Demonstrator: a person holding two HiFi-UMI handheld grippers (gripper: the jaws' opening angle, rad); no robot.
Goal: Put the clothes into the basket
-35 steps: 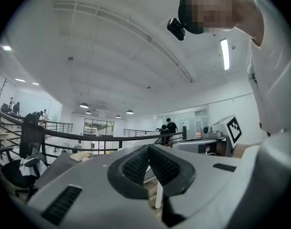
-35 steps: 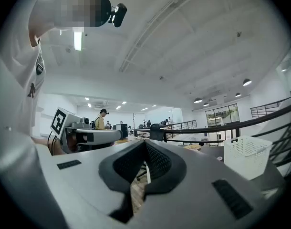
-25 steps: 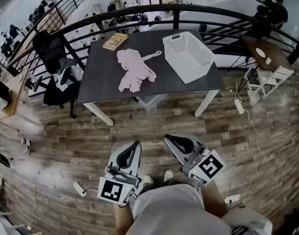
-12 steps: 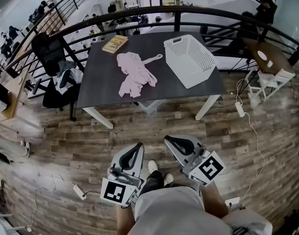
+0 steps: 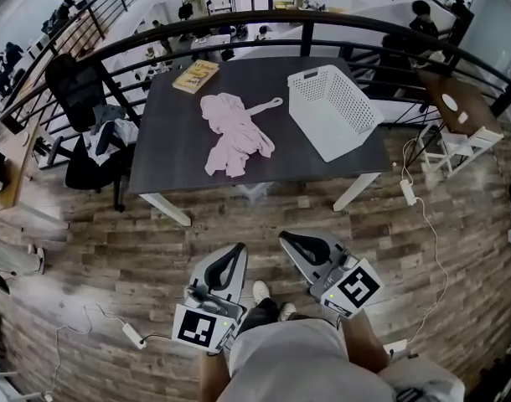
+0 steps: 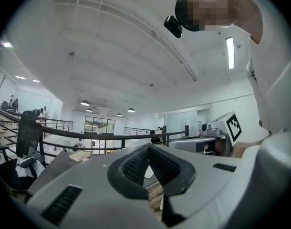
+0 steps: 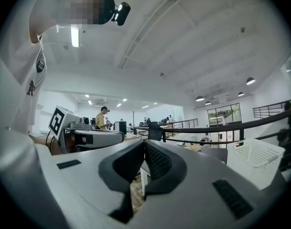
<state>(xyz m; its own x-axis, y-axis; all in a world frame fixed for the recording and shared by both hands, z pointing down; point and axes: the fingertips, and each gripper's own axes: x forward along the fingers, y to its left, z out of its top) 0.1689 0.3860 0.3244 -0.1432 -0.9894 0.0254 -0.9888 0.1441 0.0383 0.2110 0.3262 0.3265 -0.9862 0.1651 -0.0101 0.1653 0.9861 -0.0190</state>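
Left tool (image 5: pixel 235 249) and right tool (image 5: pixel 287 239) at lower centre of frame: jaws together, nothing between. Pink clothes (image 5: pixel 234 132) heaped at upper centre on dark bench (image 5: pixel 167 132), left of white basket (image 5: pixel 332 105), not touching.

Dark table (image 5: pixel 172 132) on white legs, standing on wood-plank floor (image 5: pixel 96 249). At its far left corner, a yellowish book (image 5: pixel 196 75), lying flat. Just behind the table, a curved black railing (image 5: pixel 302 36). Left of the table, a black office chair (image 5: pixel 71 78) with fabric draped over the seat. To the right, a small white stool (image 5: pixel 461 145) beside a brown side table (image 5: pixel 444 99). On the floor, a white power strip (image 5: pixel 407 193) near the table's right front leg, and a second power strip (image 5: pixel 133 335) well apart at lower left.
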